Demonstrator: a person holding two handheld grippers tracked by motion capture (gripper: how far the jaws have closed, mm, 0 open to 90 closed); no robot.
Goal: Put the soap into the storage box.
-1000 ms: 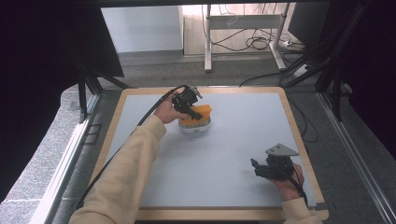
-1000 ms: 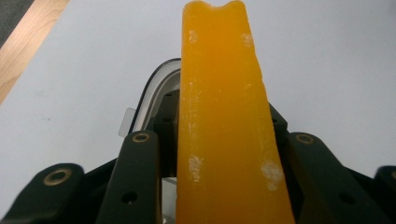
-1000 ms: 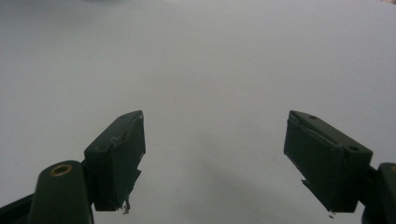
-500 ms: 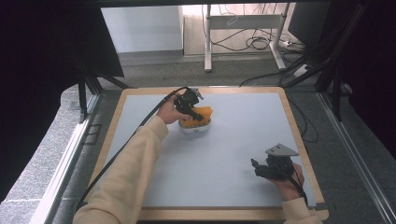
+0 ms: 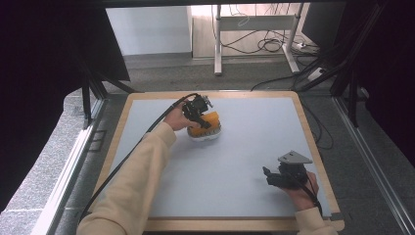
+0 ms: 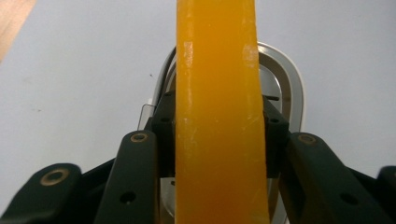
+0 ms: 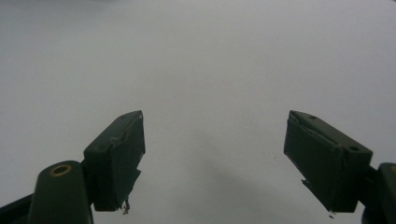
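Nearest to us, at the right near corner of the counter (image 5: 244, 196), we see the right gripper (image 5: 268, 176) held low in a hand, its grey three-cornered plate on top and its jaws pointing left across the pale surface. In the right gripper view its two black jaws stand wide apart with nothing between them, and bare grey-white counter lies beneath. A cream sleeve (image 5: 132, 181) comes in from the near left and stretches across the counter toward its far side. At the end of that arm, in the far left-of-centre part of the counter, we see the left gripper (image 5: 201, 120), its black cable trailing back along the sleeve. This gripper is clamped on an orange block (image 5: 208, 123), which looks like a sponge, though we cannot tell for sure. In the left gripper view the orange block (image 6: 217, 116) rises between the two black jaws, and the pads press against both of its sides. Its jaws have just eased open very slightly, yet the block remains gripped between them. The block sits in or just above a white oval dish (image 5: 205, 135) that rests on the counter. The rim of the white oval dish (image 6: 292, 88) curves around behind the block. Beyond the counter's wooden far edge lie a grey floor and loose cables.
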